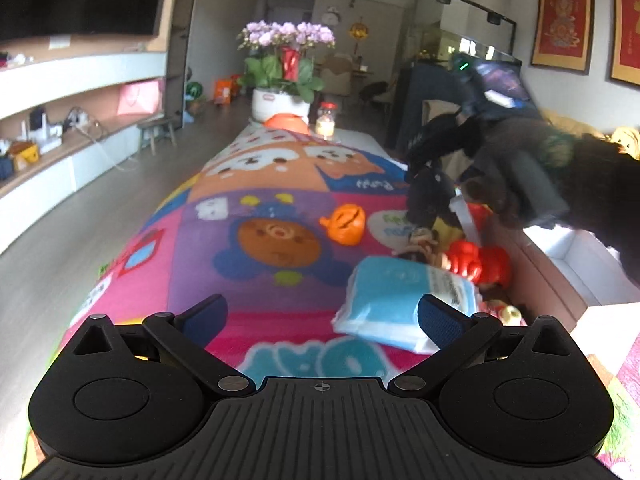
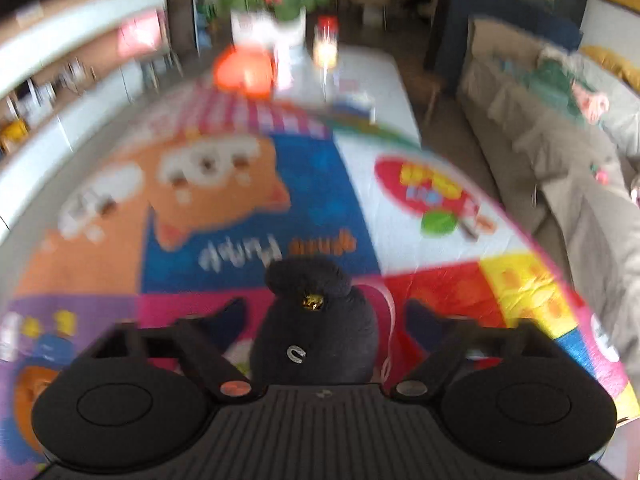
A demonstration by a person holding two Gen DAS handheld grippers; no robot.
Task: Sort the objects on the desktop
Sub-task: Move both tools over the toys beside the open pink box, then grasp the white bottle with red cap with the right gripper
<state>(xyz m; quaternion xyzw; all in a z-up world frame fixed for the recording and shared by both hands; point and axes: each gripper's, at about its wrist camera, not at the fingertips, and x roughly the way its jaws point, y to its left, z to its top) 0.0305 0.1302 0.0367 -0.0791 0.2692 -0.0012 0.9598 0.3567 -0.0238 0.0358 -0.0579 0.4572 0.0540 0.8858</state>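
Holding the left gripper (image 1: 322,308) low over the cartoon-print tablecloth (image 1: 260,184), fingers spread wide and gripping nothing. Pointing it down the length of the table. Noting a blue tissue pack (image 1: 400,300) lying flat on the cloth just beside the gripper's right finger, partly behind its tip; cannot tell whether touching.

Seeing an orange pumpkin toy (image 1: 344,224) further along, on its own, apart from the pack. Seeing a cluster of small figures near the table's right edge beyond the pack, among them a red toy (image 1: 480,264); too blurred to name the others.

Carrying a black plush toy (image 2: 316,344) in the right gripper (image 2: 326,312), clamped between the two fingers and riding upright above the tablecloth. Reading the toy and fingers as sharp while the table beneath is smearing. Not seeing the pad contact itself; hidden along the toy's sides. Catching the same gripper from the left wrist view as a dark blur on the right, with a dark-sleeved arm behind it.

Marking the far end of the table: a white pot of pink orchids (image 1: 286,40), an orange bowl (image 1: 286,122) in front of it, and a red-lidded glass jar (image 1: 326,120) just beside the bowl.
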